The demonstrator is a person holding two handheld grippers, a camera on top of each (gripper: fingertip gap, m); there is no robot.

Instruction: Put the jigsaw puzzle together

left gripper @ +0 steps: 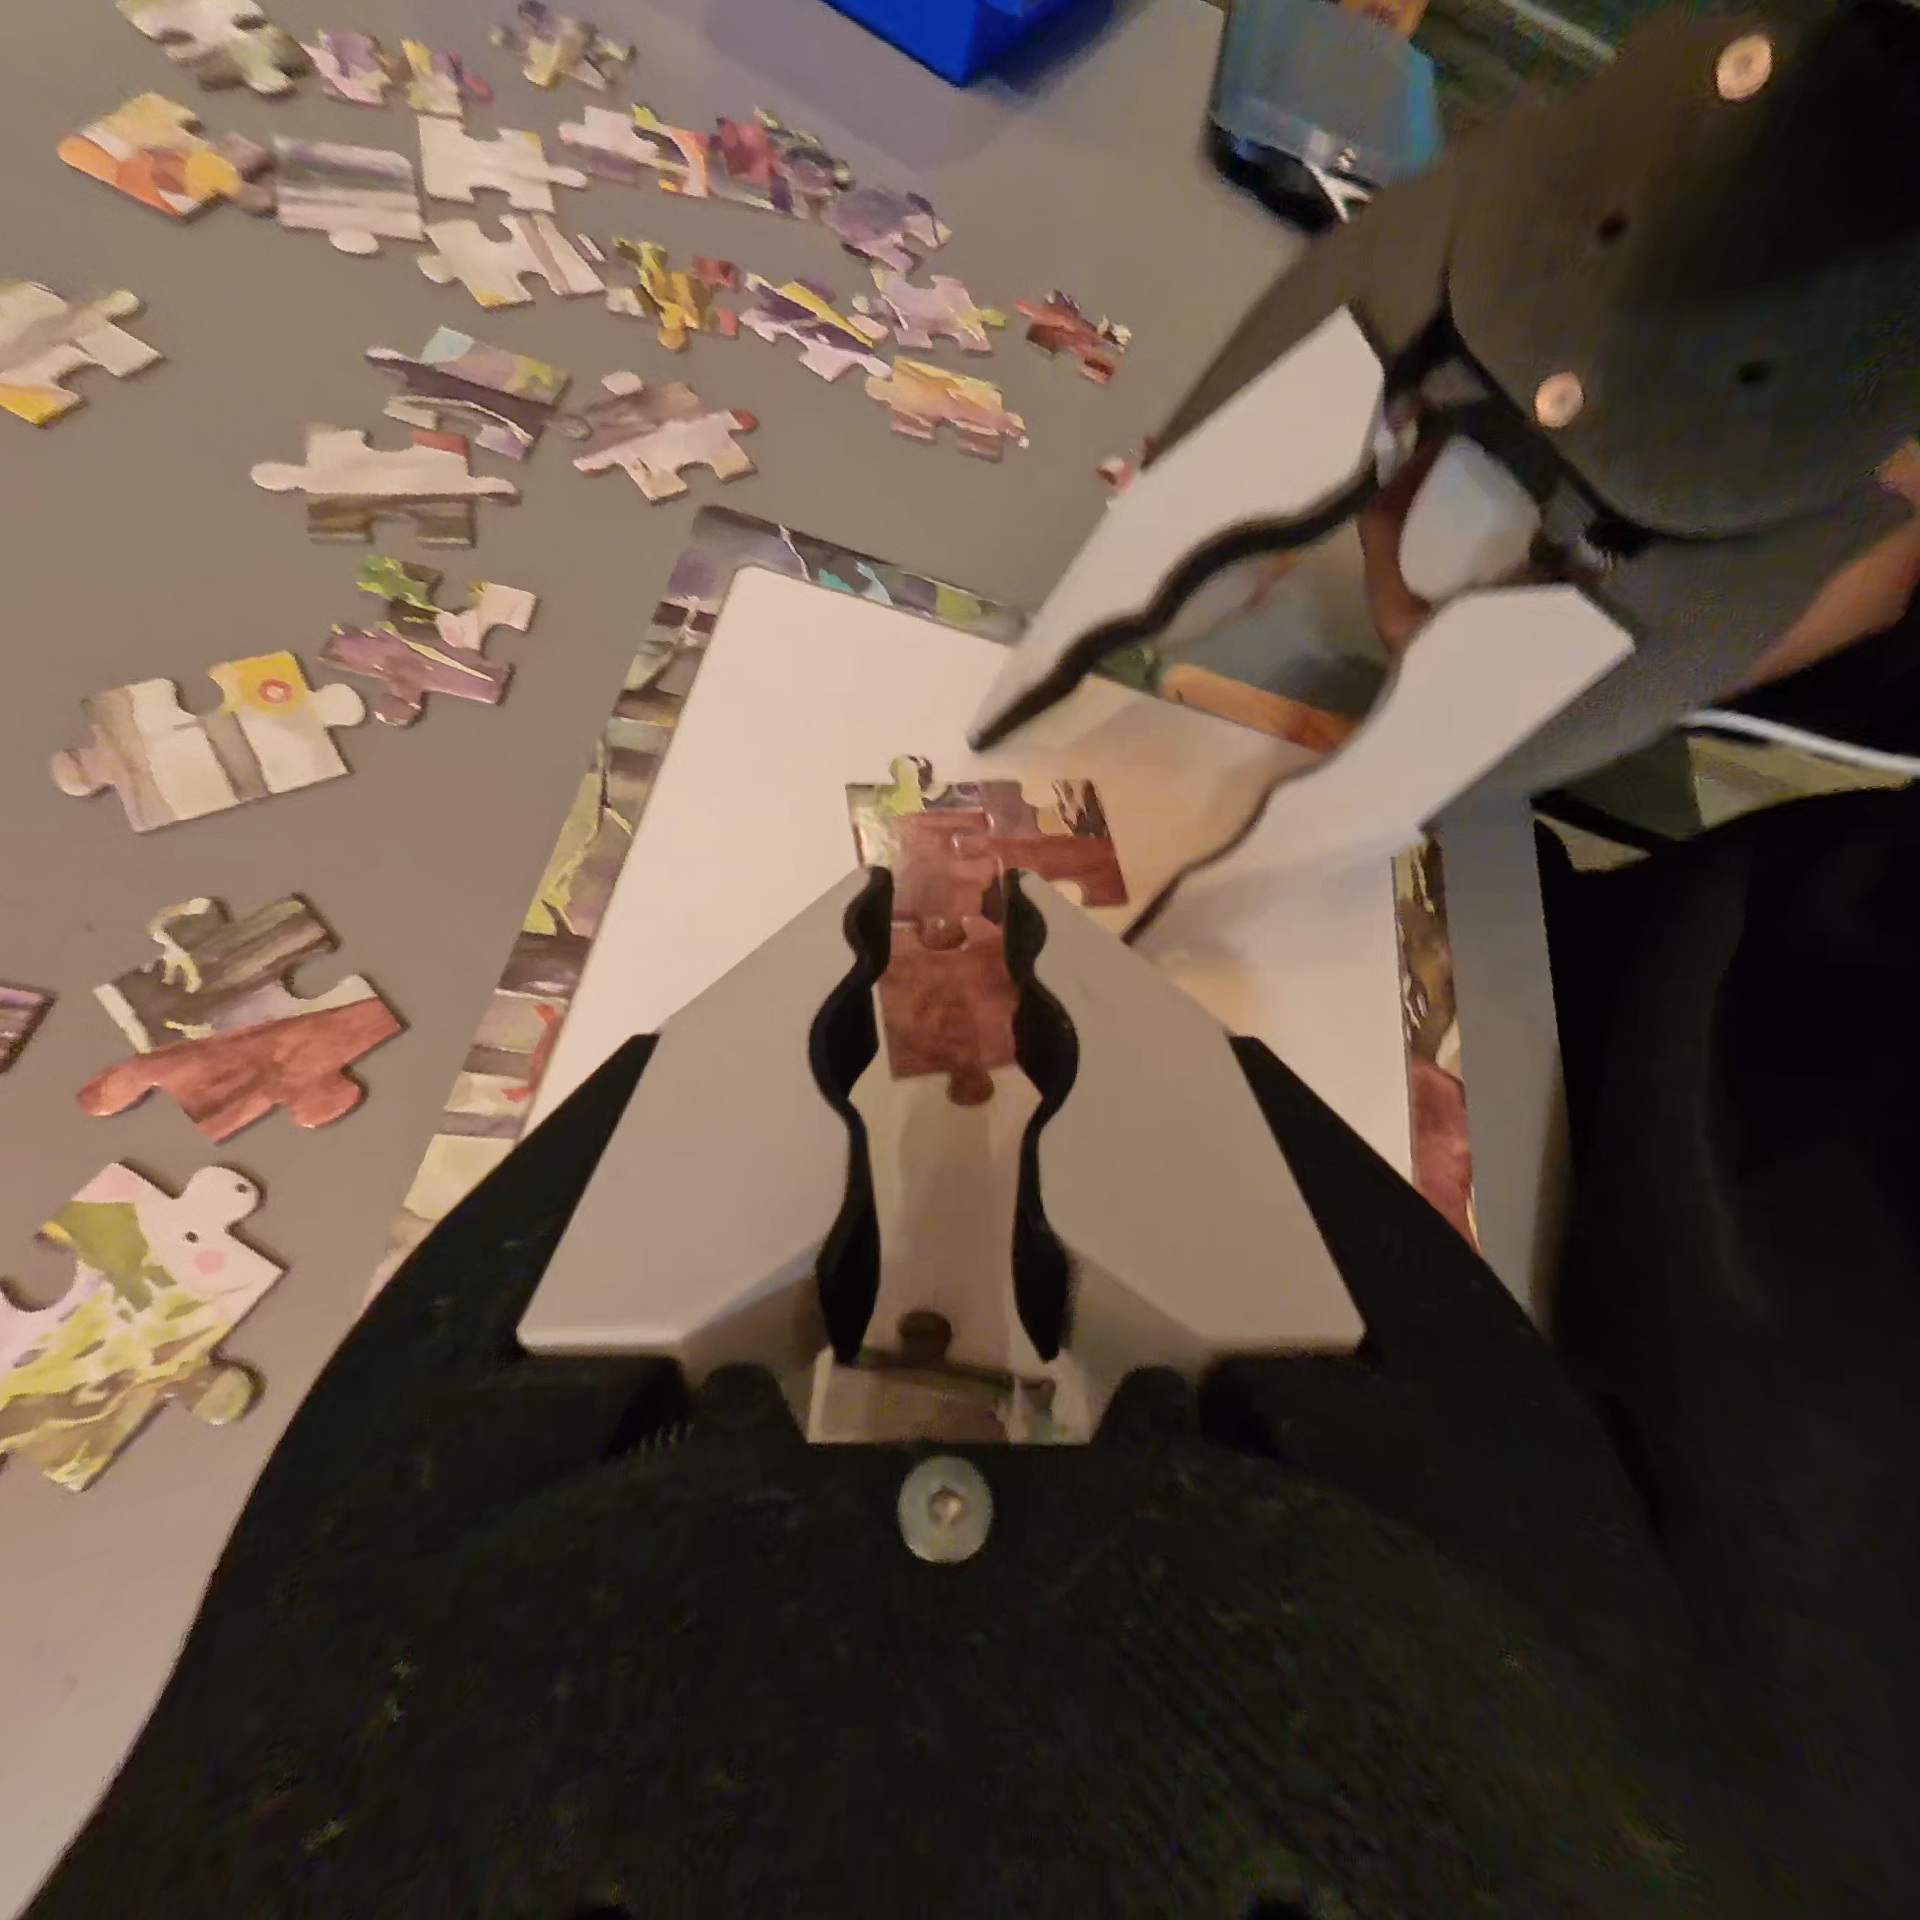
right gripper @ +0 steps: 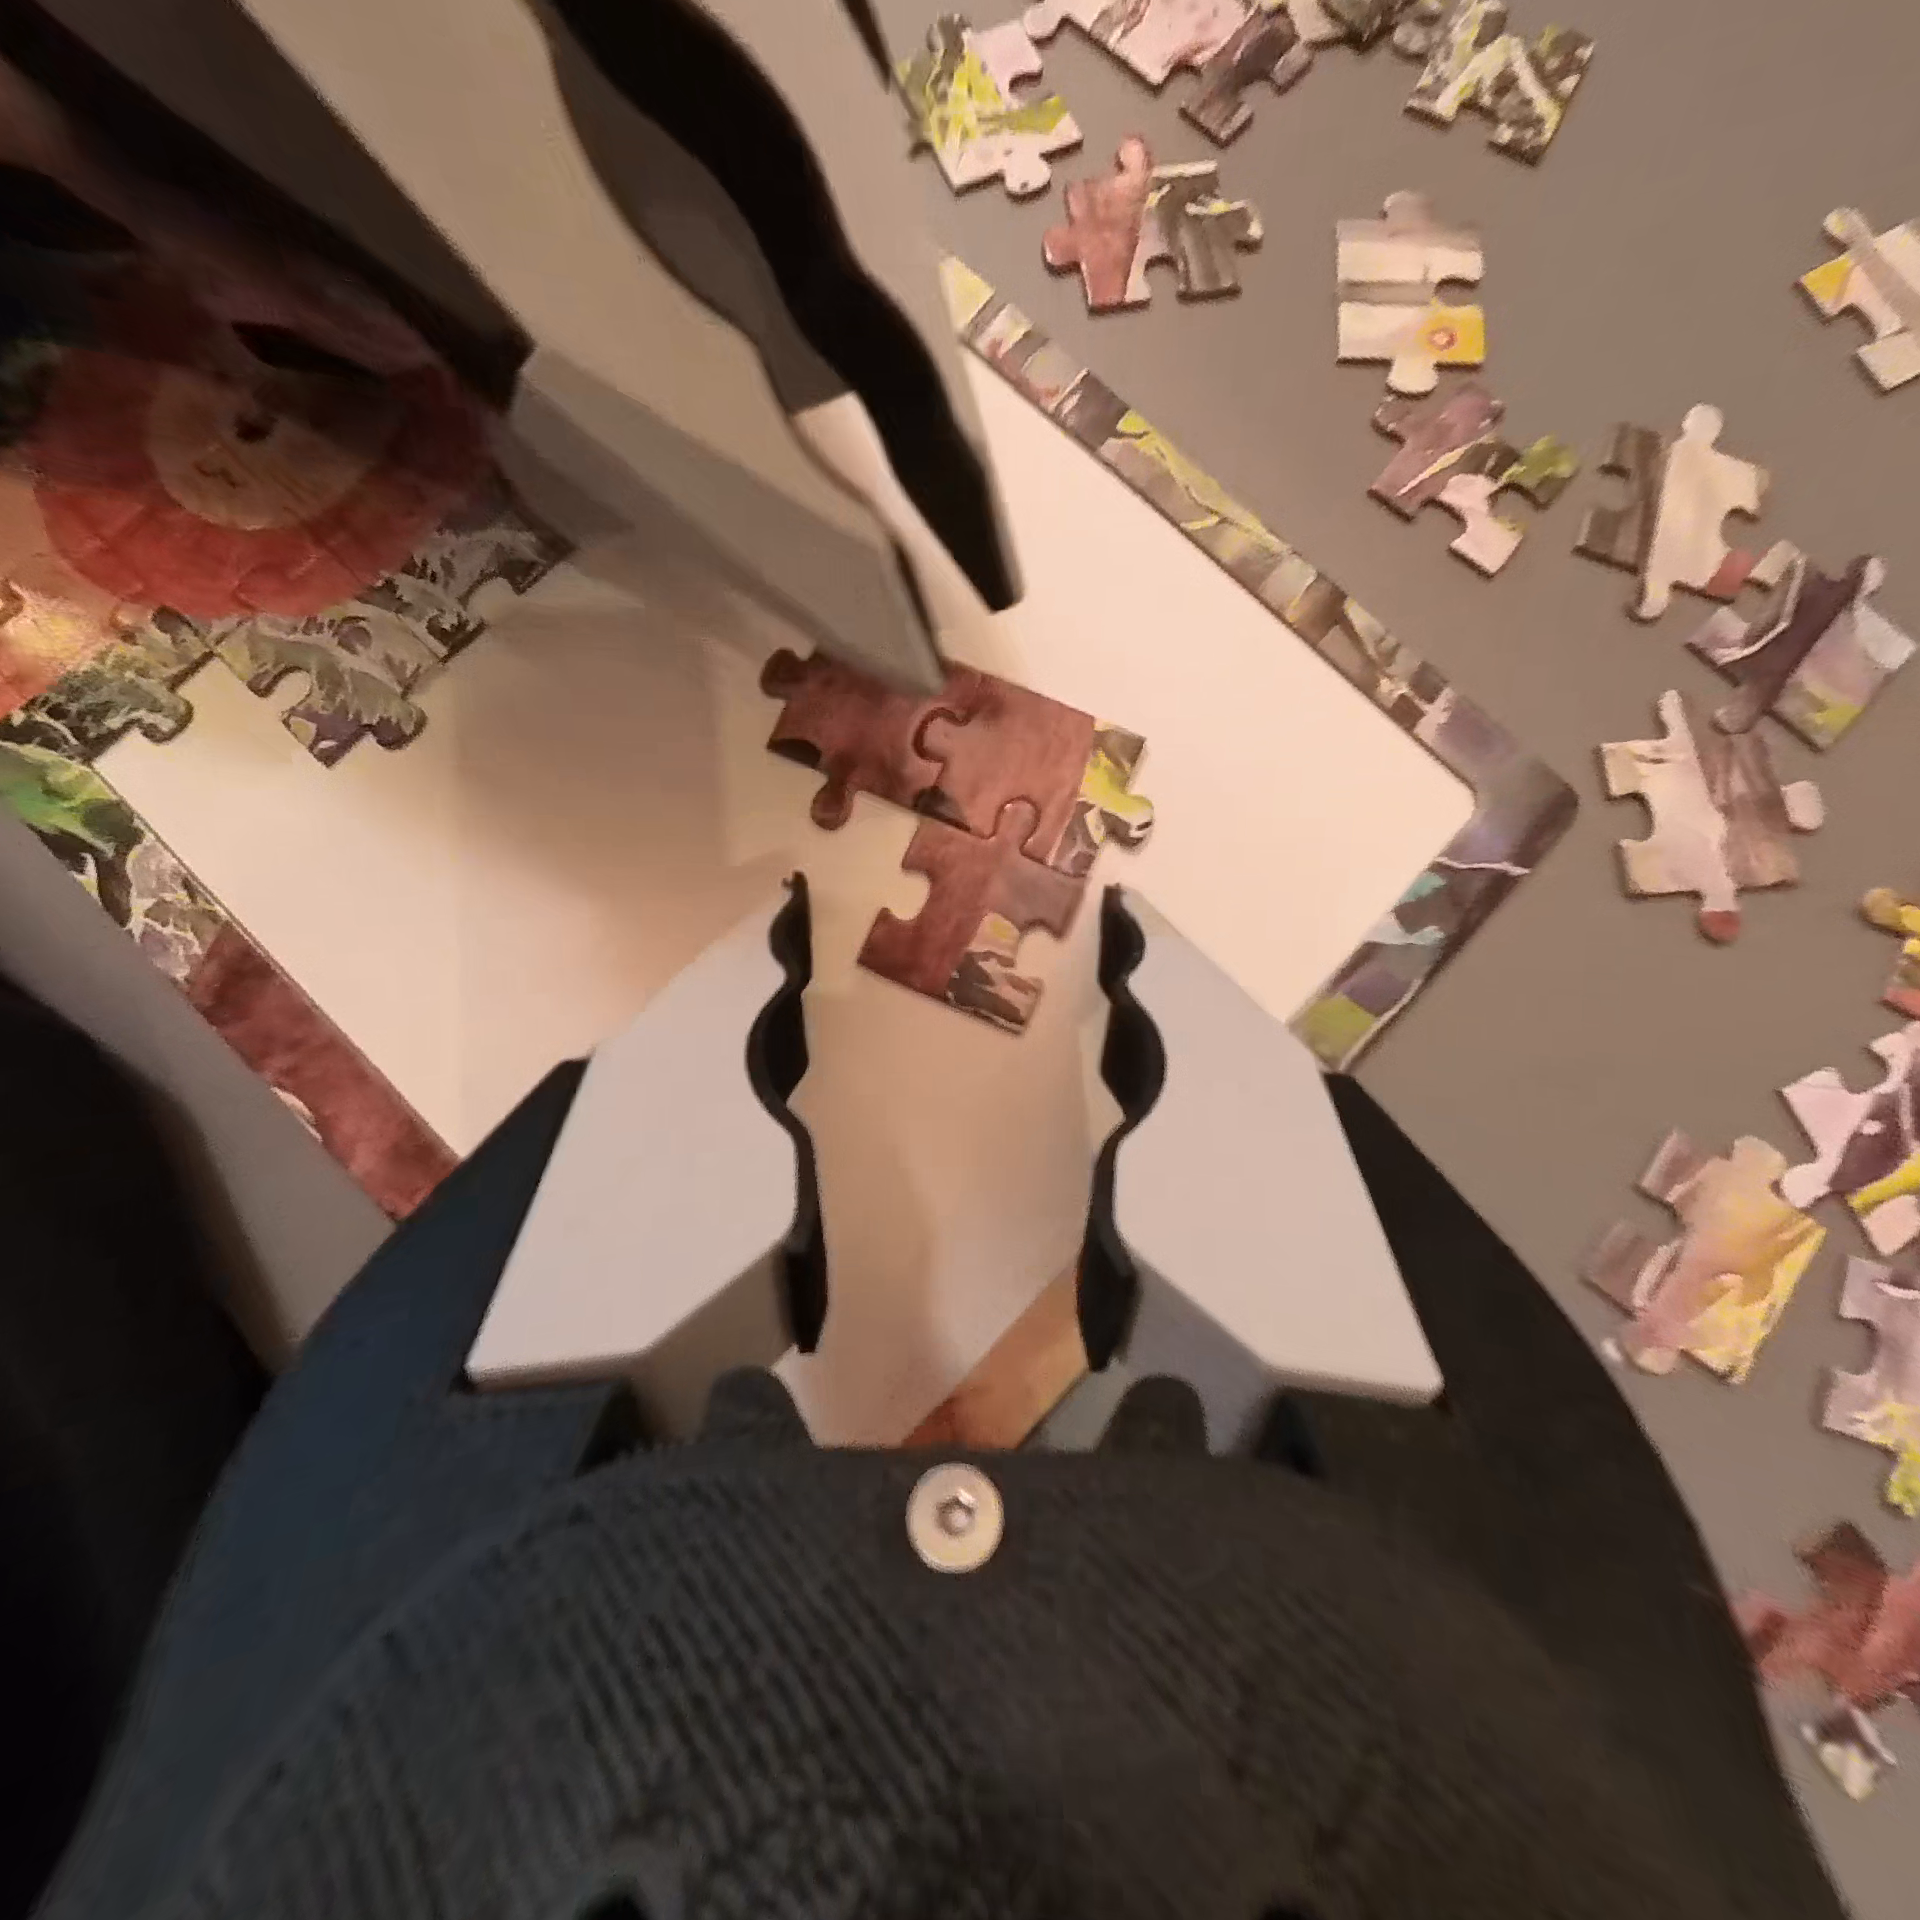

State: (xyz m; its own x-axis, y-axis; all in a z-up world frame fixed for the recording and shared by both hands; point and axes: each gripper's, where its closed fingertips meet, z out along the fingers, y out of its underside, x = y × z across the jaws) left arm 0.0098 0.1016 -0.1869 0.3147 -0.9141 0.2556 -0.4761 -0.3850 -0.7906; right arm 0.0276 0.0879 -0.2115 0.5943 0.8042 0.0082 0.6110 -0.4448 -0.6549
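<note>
1. Grey counter carries the puzzle tray, a white board with a printed border, and many loose pieces scattered beside it.
2. Inside the tray lies a small cluster of joined reddish-brown pieces, on the bare white area and apart from the border.
3. The left gripper has its jaws a little apart, one on each side of the cluster; in the right wrist view one of its fingertips touches the cluster's top edge, and I cannot tell whether the jaws actually pinch it.
4. The right gripper hangs just above the cluster's near end with its jaws wide apart and nothing between them.
5. An assembled section with a red round figure fills the tray's far corner in the right wrist view.
6. A blue box sits at the counter's far edge.
</note>
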